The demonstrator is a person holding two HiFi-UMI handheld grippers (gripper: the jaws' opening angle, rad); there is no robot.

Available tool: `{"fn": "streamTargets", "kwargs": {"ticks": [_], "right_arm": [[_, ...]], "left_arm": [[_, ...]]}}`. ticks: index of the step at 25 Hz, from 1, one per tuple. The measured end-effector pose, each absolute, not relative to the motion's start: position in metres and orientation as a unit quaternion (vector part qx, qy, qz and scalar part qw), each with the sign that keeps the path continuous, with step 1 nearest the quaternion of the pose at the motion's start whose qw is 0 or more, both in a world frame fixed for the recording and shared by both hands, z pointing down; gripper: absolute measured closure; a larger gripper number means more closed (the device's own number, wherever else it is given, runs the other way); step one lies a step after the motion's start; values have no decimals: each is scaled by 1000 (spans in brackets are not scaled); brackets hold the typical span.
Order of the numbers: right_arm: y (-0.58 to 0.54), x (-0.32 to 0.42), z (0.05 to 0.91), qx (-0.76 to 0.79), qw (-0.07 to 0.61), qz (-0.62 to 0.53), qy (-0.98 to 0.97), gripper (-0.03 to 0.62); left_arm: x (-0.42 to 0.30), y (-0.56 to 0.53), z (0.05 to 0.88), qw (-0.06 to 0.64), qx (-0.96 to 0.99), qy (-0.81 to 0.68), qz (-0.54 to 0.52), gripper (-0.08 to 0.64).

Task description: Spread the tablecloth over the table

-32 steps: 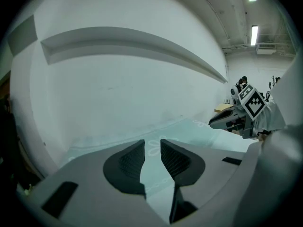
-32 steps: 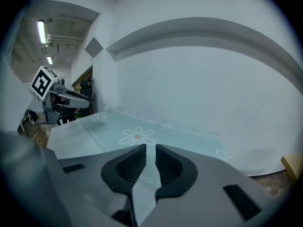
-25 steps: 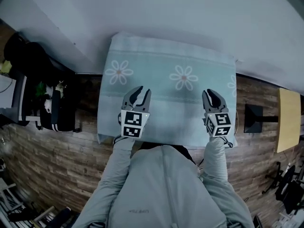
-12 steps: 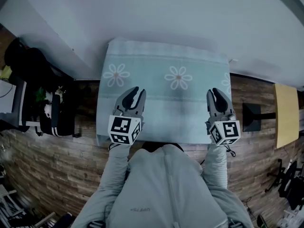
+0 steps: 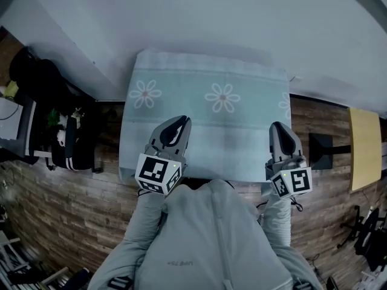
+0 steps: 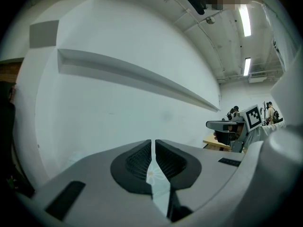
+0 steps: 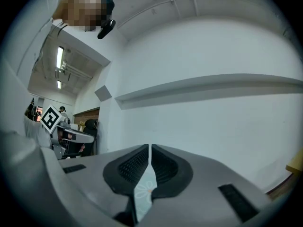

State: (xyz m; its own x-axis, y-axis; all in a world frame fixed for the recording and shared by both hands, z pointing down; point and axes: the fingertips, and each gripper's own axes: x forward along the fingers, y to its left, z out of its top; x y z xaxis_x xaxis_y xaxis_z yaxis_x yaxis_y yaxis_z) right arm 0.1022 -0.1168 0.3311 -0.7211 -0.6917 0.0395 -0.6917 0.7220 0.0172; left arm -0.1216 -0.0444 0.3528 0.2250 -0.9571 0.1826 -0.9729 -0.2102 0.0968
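1 tablecloth (image 5: 205,135) w/ 3 daisy prints (image 5: 222,98). 1 yellow board (image 5: 363,148) at 3 o'clock, 1 blk stand base (image 5: 320,150) beside it. 1 person (image 5: 208,234). Clutter (image 5: 45,110) at 9 o'clock: can't count.

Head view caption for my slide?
Left gripper and right gripper, jaws just closed on nothing, hover over the near edge of the spread tablecloth.

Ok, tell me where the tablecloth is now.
Head view, centre: the tablecloth lies spread flat, its far edge by the white wall, with wooden floor on both sides.
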Motion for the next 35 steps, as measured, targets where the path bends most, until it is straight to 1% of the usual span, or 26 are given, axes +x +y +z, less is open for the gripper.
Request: {"fn": "streamTargets", "kwargs": {"ticks": [6, 18, 35], "right_arm": [[-106, 109, 329, 365, 7, 8, -931, 571], [-121, 106, 339, 378, 19, 2, -925, 571], [-124, 103, 344, 371, 33, -3, -928, 571]], "left_arm": [[-114, -32, 355, 100, 776, -622, 40, 535], [-127, -33, 368, 115, 764, -633, 48, 535], [-125, -40, 368, 101, 763, -636, 61, 535]]}}
